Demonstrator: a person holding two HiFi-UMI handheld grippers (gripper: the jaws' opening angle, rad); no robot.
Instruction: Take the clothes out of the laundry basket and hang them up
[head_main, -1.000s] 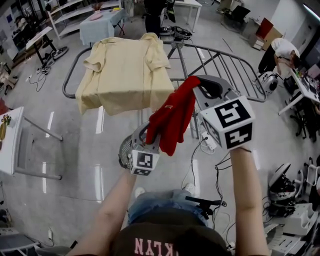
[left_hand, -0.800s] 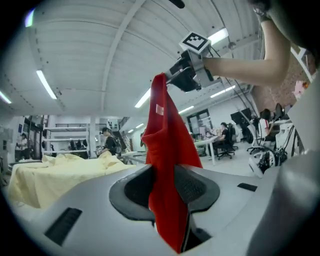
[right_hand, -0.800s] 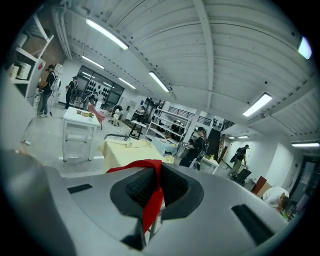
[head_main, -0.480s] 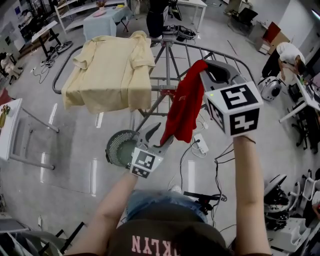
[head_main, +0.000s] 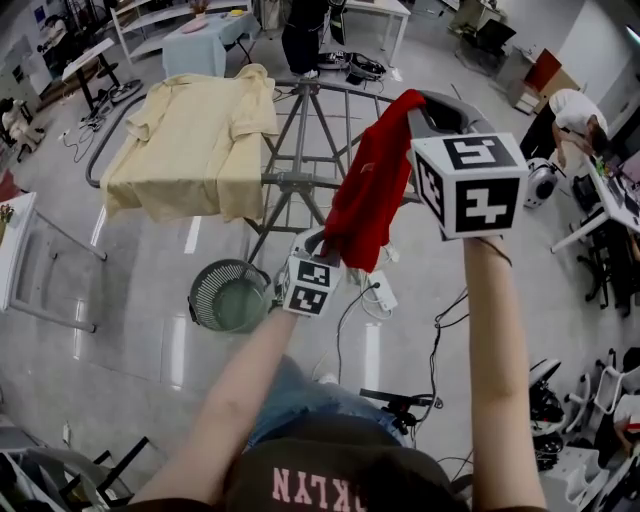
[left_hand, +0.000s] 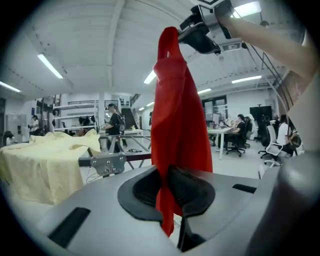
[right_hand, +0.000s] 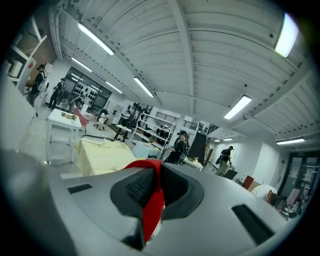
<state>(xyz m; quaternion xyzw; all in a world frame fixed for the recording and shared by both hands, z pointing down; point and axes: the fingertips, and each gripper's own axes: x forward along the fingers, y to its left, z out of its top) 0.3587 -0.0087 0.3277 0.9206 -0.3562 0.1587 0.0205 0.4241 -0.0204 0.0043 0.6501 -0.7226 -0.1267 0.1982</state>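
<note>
Red garment (head_main: 370, 190) hangs from right gripper (right_hand: 155, 175), hem seemingly in just-closed left gripper (left_hand: 166, 175).

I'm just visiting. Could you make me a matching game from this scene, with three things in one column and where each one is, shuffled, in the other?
Things:
1. red garment
2. yellow shirt
3. laundry basket

Places:
A. standing on the floor
B. draped over the drying rack
C. held up in the air, pinched at top and bottom

Pairs: 1-C, 2-B, 3-A.
</note>
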